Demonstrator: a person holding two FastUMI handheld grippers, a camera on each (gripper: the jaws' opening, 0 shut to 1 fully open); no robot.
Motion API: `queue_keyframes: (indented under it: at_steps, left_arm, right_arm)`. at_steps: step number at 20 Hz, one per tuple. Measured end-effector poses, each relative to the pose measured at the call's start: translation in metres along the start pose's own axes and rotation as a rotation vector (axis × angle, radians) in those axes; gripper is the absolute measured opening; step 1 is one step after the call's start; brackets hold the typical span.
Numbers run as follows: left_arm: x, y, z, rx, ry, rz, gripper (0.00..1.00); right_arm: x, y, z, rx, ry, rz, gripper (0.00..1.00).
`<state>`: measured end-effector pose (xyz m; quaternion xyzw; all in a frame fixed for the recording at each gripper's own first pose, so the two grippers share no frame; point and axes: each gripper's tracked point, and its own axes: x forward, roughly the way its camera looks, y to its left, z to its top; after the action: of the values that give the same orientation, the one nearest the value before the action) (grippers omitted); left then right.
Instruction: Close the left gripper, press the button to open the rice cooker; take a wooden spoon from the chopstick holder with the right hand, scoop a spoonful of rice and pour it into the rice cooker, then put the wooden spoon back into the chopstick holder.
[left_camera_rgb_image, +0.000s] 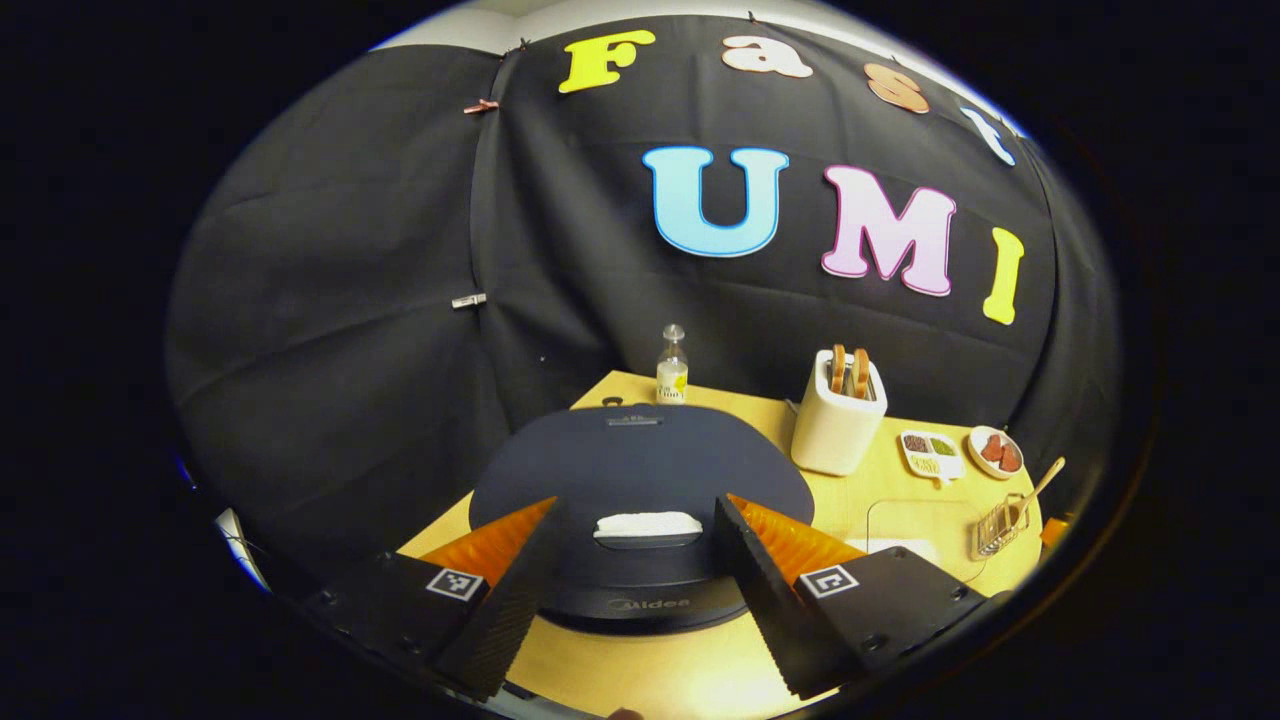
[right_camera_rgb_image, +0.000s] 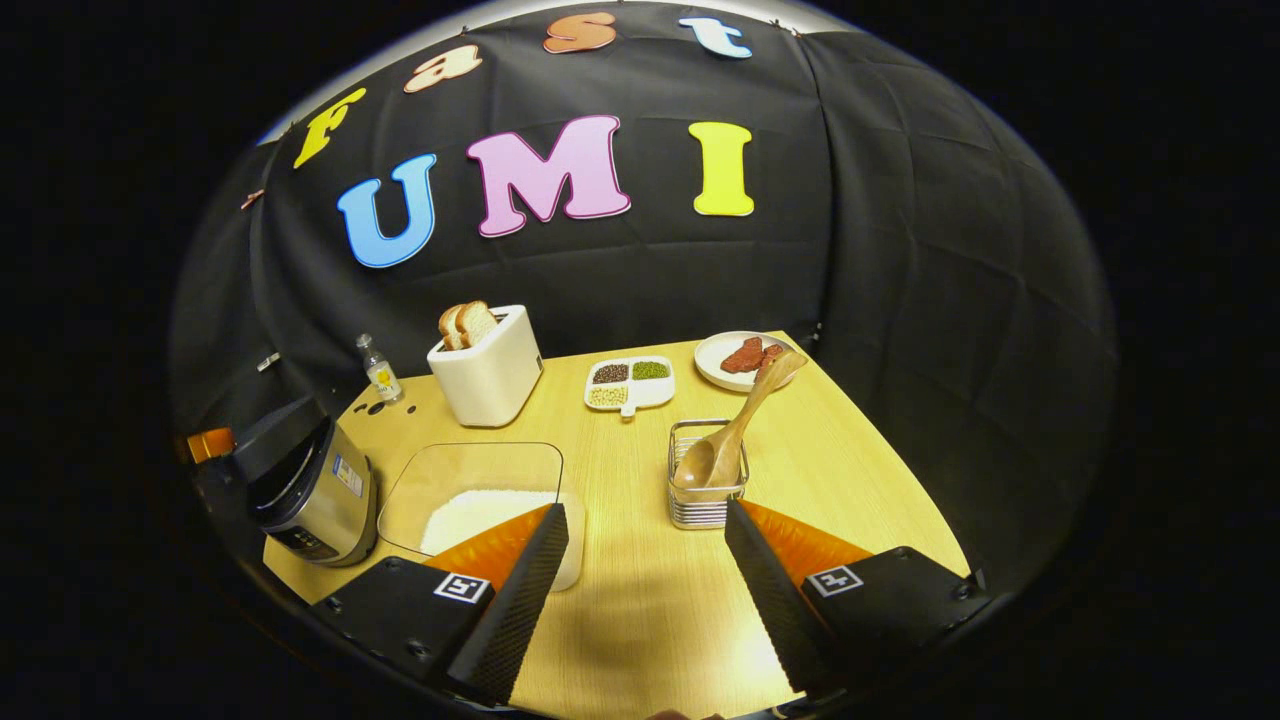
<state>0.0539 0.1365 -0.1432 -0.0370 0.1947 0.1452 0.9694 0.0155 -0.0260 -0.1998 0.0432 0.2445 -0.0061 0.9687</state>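
We see the rice cooker (left_camera_rgb_image: 640, 500) lid shut, its lower body hidden behind the left gripper (left_camera_rgb_image: 632, 590), whose jaws stand spread to either side of the pale lid button (left_camera_rgb_image: 648, 525), not touching it. In the right gripper view the cooker sits at the desk's (right_camera_rgb_image: 850, 460) left edge, partly cut off. The wooden spoon (right_camera_rgb_image: 735, 430) stands bowl-down in the wire chopstick holder (right_camera_rgb_image: 706, 490), its handle leaning up and right toward the plate (right_camera_rgb_image: 715, 362). The right gripper (right_camera_rgb_image: 645, 590) hovers over bare desk with jaws spread, the holder just ahead. Rice lies in the clear tray (right_camera_rgb_image: 470, 490), its near corner hidden by a finger.
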Motion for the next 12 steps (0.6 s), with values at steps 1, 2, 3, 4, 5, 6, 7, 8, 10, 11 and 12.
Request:
queue_keyframes:
  at_steps: [1, 2, 3, 4, 5, 6, 7, 8, 10, 11, 12]
  left_arm:
    - [0.001, 0.000, -0.004, 0.008, -0.007, 0.000, 0.99]
    - [0.002, 0.000, -0.010, 0.014, -0.009, 0.001, 0.99]
    - [0.004, 0.000, -0.016, 0.015, -0.008, 0.002, 0.99]
    - [0.007, -0.001, -0.024, 0.015, 0.008, 0.003, 0.99]
    - [0.010, -0.001, -0.033, 0.018, 0.026, 0.003, 0.99]
    - [0.008, -0.001, -0.037, 0.026, 0.021, 0.007, 0.99]
    - [0.010, -0.001, -0.034, 0.034, 0.001, 0.007, 1.00]
    - [0.009, -0.002, -0.035, 0.033, 0.001, 0.009, 0.99]
    - [0.010, -0.001, -0.036, 0.018, -0.023, 0.006, 1.00]
    - [0.010, -0.002, -0.036, 0.026, -0.030, 0.006, 1.00]
    - [0.013, -0.003, -0.039, 0.033, -0.035, 0.004, 1.00]
  right_arm:
    - [0.000, -0.001, -0.002, -0.001, 0.006, 0.002, 0.99]
    - [0.000, -0.001, -0.005, -0.004, 0.015, 0.003, 0.99]
    - [0.000, -0.001, -0.007, -0.007, 0.021, 0.004, 0.99]
    - [0.001, -0.001, -0.008, -0.009, 0.024, 0.006, 0.99]
    - [0.001, 0.000, -0.008, -0.011, 0.026, 0.009, 0.99]
    - [0.001, 0.001, -0.008, -0.013, 0.026, 0.013, 0.99]
    - [0.001, 0.002, -0.009, -0.017, 0.027, 0.016, 0.99]
    - [0.001, 0.001, -0.008, -0.021, 0.023, 0.013, 0.99]
    - [0.000, 0.004, -0.007, -0.026, 0.014, 0.018, 0.99]
    - [0.000, 0.006, -0.009, -0.029, 0.018, 0.025, 0.99]
    - [-0.001, 0.008, -0.011, -0.032, 0.022, 0.032, 0.99]
